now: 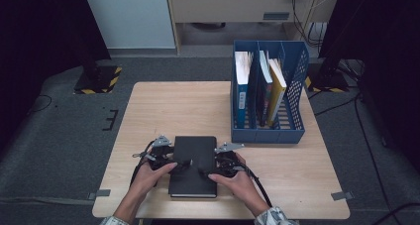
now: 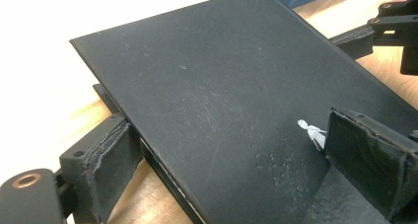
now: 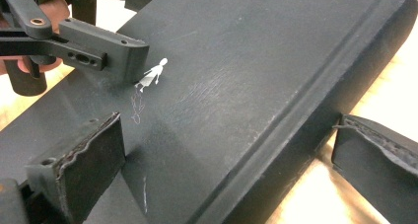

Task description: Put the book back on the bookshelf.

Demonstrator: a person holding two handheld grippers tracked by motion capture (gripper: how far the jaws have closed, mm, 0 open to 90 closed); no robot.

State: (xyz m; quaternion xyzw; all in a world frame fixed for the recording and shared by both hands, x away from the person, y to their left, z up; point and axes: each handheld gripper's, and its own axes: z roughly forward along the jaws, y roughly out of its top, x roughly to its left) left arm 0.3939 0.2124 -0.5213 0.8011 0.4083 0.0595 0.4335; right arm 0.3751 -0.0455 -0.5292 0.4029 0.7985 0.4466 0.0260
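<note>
Straddling the black book — left gripper, right gripper — jaws spread.

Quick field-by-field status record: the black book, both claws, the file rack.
Black book: flat on the table, near edge, cover up
Left claw: open, jaws straddling the book's left edge
Right claw: open, jaws straddling the spine edge
Blue file rack: far right, books upright inside
Book lifted: cannot tell

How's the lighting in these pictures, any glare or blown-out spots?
High view: dim, dark corners, light wooden table evenly lit. Left gripper view: table blown out white at upper left beside the matte black hardcover book. Right gripper view: glare on the table at lower right.
</note>
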